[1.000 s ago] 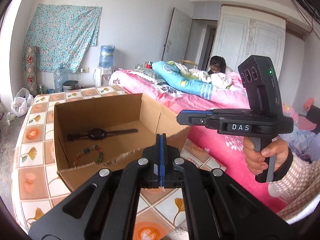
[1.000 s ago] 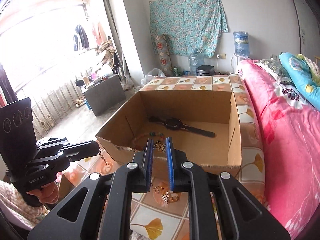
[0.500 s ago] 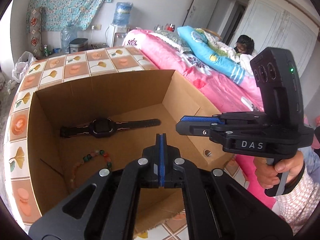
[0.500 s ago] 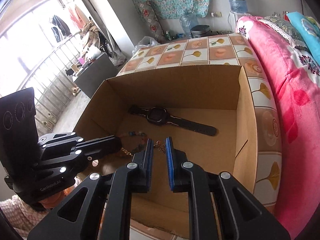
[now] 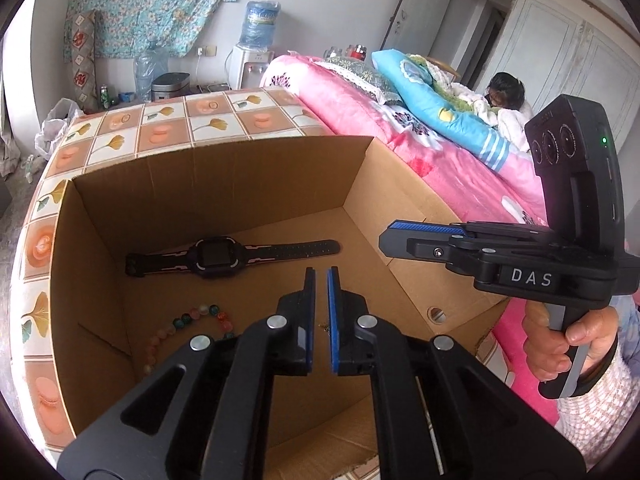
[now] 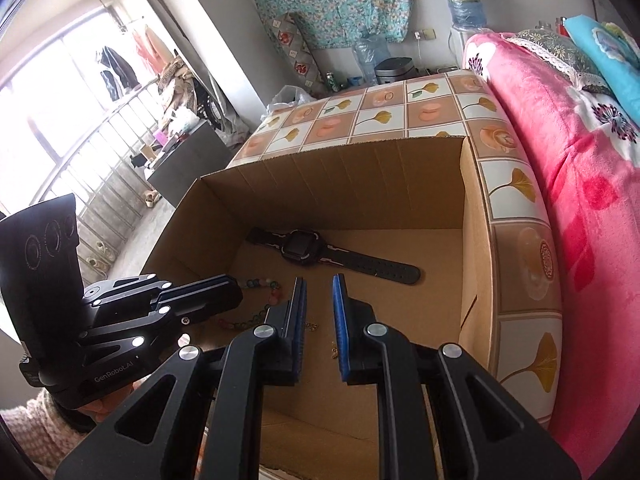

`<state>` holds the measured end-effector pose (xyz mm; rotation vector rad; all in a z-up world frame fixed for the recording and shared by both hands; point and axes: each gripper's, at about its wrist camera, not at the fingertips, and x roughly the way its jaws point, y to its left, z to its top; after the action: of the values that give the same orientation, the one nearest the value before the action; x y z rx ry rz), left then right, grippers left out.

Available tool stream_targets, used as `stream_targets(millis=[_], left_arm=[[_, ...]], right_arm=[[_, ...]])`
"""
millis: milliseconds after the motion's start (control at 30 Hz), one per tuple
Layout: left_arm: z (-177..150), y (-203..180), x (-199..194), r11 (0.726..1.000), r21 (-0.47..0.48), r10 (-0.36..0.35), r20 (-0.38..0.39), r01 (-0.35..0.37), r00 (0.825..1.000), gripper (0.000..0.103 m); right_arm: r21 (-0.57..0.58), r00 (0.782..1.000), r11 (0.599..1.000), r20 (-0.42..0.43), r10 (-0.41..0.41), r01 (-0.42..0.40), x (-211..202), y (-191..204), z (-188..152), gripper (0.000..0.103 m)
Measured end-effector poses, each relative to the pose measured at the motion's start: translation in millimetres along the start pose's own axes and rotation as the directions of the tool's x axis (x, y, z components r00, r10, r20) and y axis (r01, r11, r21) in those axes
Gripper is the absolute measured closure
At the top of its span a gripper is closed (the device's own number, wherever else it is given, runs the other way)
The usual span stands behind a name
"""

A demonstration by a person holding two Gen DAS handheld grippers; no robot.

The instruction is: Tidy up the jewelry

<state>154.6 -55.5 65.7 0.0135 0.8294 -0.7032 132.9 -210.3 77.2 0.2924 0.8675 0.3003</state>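
Both above cardboard box (image 5: pixel 224 176): left hand-held gripper (image 5: pixel 321 280) slightly parted, empty; right hand-held gripper (image 6: pixel 320 288) parted, empty. Inside box: watch (image 5: pixel 224 256), bead bracelet (image 5: pixel 192 324).

Pink-covered bed (image 6: pixel 580 128) beside daylit barred window (image 6: pixel 60 120).

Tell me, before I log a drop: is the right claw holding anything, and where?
Cannot tell: a gold trinket shows between the right claw's parted pads.

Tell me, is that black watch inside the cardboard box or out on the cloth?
Inside. The watch lies flat, strap spread out, on the floor of the open box, near its far wall.
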Motion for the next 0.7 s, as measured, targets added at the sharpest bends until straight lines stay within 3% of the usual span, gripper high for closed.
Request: stream_targets(millis=[233, 367, 567, 700], left_arm=[[-29.2, -17.8, -73.1, 0.995, 0.083, -0.059, 0.171, 0.045, 0.984, 0.097], [-63.0, -26.6, -107.8, 0.986, 0.142, -0.111, 0.211, 0.082, 0.971, 0.091], [-114.8, -31.2, -110.5, 0.980, 0.150, -0.152, 0.133, 0.132, 0.979, 0.085], [-139.9, -30.7, -73.8, 0.989, 0.143, -0.049, 0.046, 0.042, 0.998, 0.085]], right_arm=[[-0.061, 0.988, 0.997, 0.142, 0.060, -0.052, -63.7, 19.6, -31.3, 0.089], [-0.112, 0.978, 0.990, 0.179, 0.108, -0.089, -91.0, 32.8, -67.3, 0.089], [-0.082, 0.985, 0.989, 0.108, 0.135, -0.127, -81.8, 38.4, -121.6, 0.086], [-0.005, 0.994, 0.994, 0.032, 0.107, -0.107, -51.5, 30.5, -148.5, 0.086]])
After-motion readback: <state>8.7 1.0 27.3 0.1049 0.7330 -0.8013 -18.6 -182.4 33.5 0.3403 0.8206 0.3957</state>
